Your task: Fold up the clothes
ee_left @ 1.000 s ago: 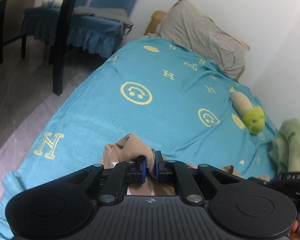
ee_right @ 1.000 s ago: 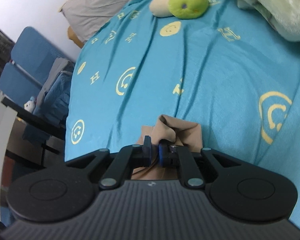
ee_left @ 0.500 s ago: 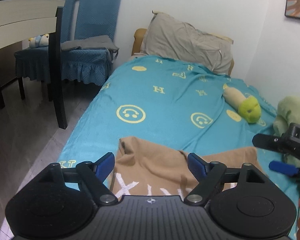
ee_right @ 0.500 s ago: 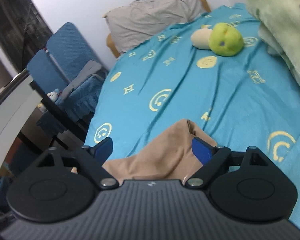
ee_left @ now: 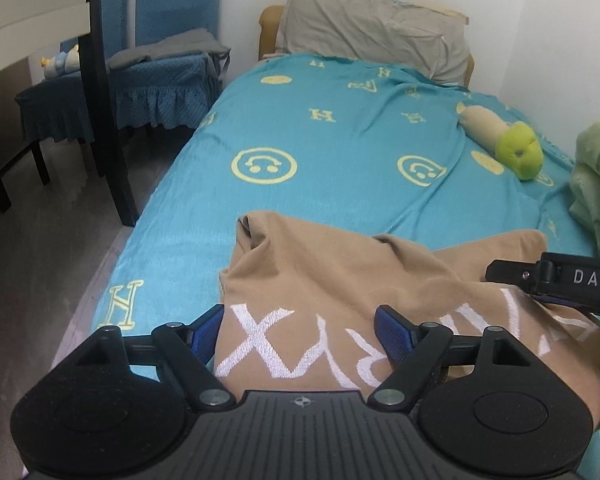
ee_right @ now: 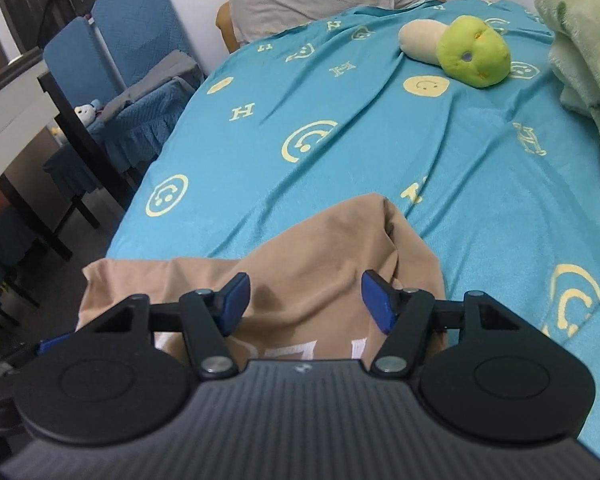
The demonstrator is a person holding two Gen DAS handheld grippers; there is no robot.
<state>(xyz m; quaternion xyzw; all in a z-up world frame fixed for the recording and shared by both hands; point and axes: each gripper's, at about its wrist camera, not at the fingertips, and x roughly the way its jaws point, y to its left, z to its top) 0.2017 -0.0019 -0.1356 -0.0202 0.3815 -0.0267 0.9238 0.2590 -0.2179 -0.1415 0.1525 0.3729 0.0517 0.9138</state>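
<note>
Tan garment (ee_left: 340, 272) lies on turquoise bedspread (ee_left: 340, 152).

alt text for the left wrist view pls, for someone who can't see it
The open left gripper hovers over a tan garment with white lettering, lying rumpled on a turquoise bedspread. The right gripper enters at the right edge; a green plush toy and grey pillow lie beyond.

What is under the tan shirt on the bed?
The tan shirt lies on the blue bedspread, which shows all around it. Whatever the shirt covers, and its near edge below both cameras, cannot be seen.
</note>
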